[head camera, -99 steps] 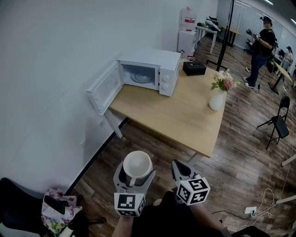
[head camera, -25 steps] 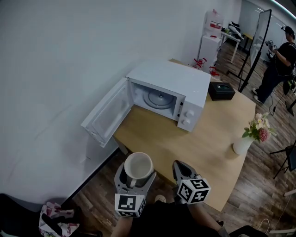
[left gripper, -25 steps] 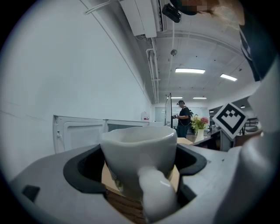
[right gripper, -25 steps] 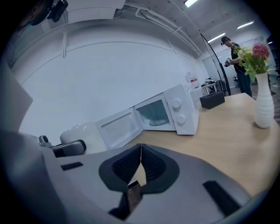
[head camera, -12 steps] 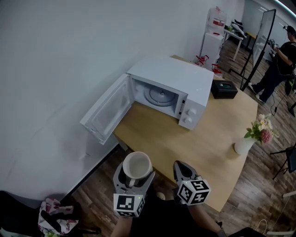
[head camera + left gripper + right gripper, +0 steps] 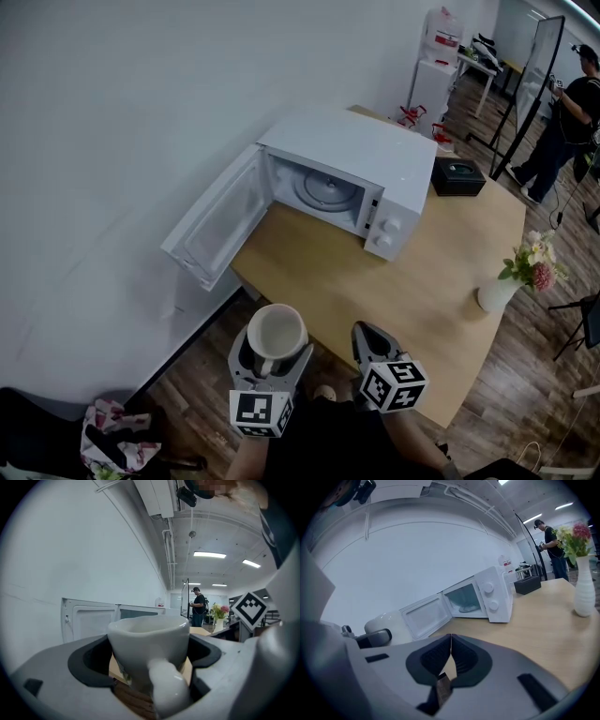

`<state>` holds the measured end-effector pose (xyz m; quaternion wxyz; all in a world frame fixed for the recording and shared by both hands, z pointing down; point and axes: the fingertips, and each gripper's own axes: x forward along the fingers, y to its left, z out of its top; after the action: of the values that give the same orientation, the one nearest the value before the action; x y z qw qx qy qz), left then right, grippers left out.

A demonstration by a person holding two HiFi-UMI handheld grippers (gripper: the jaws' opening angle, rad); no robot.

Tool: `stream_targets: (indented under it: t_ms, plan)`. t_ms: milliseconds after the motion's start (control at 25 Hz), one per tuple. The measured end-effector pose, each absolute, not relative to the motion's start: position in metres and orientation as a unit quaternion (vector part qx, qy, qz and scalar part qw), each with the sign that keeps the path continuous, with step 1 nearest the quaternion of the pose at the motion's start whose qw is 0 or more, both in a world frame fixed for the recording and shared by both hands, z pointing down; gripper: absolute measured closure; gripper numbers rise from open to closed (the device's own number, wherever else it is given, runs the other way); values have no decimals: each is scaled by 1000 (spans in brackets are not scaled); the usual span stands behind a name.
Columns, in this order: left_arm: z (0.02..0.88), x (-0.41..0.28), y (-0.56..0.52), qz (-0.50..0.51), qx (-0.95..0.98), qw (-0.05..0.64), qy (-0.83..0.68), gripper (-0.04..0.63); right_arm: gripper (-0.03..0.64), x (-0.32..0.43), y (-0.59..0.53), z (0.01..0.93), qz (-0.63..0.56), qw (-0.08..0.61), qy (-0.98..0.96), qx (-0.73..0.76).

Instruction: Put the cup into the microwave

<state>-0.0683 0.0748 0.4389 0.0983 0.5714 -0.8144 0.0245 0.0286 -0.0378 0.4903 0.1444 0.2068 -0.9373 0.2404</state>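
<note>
1. At 7 o'clock in the head view a flower-printed bundle (image 6: 111, 442) lies on the wooden floor (image 6: 202, 389), close to the white wall (image 6: 112, 112).
2. The left claw (image 6: 274, 351) sits at 6 o'clock, over the floor just short of the worktop's near edge. Its jaws are spread about as wide as the white cup (image 6: 277, 335) and press on it from both sides. The cup stands upright with its mouth up and looks empty. In the left gripper view its handle points back toward the camera, at 6 o'clock.
3. The microwave (image 6: 361, 155) stands on the far left corner of the worktop (image 6: 412, 300), at 12 o'clock from the cup and well apart from it. Its door (image 6: 217, 223) swings out toward 8 o'clock, past the worktop's edge (the hinge is on the left). Inside, the glass turntable (image 6: 325, 192) is bare.
4. The right claw (image 6: 367, 336) hovers just beside the left one, at its 3 o'clock. In the right gripper view its jaws meet at the tips with nothing between them.
5. At 1 o'clock from the microwave a black box (image 6: 458, 175) rests on the worktop. A white vase (image 6: 496, 292) with pink and white flowers stands near the right edge, at 3 o'clock.
6. At 2 o'clock, beyond the worktop, a person (image 6: 562, 117) in dark clothes stands on the floor.
</note>
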Motion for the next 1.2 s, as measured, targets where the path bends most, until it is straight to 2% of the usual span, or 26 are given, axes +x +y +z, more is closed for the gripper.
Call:
stream_targets:
  t_ms: [1200]
  plan:
    - [442, -151, -43, 38, 655, 119, -746, 117, 623, -42, -115, 488, 245, 152, -916, 278]
